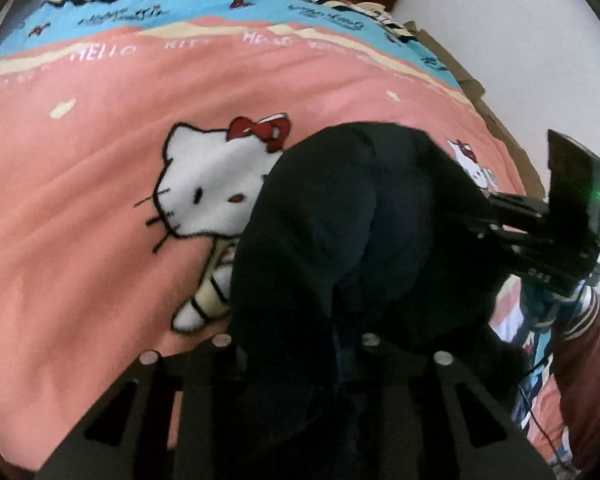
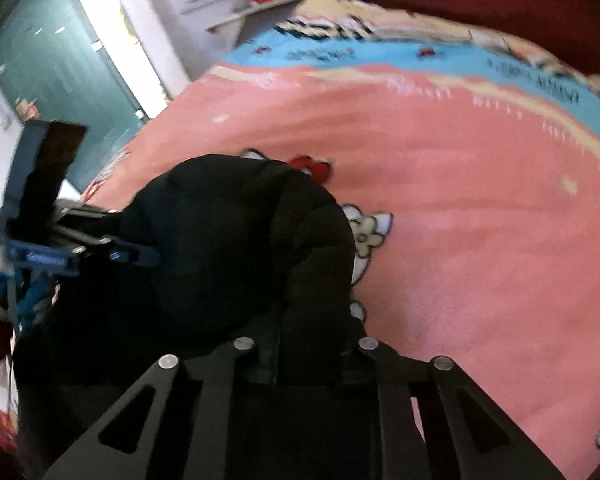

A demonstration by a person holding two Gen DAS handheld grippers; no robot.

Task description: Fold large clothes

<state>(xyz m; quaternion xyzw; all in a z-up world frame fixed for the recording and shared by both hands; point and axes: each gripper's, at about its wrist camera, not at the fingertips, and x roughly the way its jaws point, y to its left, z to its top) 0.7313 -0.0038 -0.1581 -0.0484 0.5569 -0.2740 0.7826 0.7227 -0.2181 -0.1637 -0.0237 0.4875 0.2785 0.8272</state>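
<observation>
One black puffy coat (image 1: 340, 240) lies bunched up on a bed with a pink cat blanket (image 1: 80, 220). There is just this one coat and two tongs, one in each hand.

The left tongs (image 1: 296, 344) are nearly shut, and the black cloth is pinched between them. The right tongs (image 2: 304, 344) are nearly shut too, with a fold of the same coat between them. From the left camera the right tongs (image 1: 512, 216) come in from the side and bite the coat's far edge. From the right camera the left tongs (image 2: 140, 256) do the same on the other side.

What could go wrong? The coat is thick and slippery, I think. If only a thin bit of cloth is caught, it could slide out when it is lifted. The coat is also in a heap, so each pair of tongs may have grabbed more than one layer. Then the fold would come out lumpy. If the two hands pull apart too hard, one side may pop free.
</observation>
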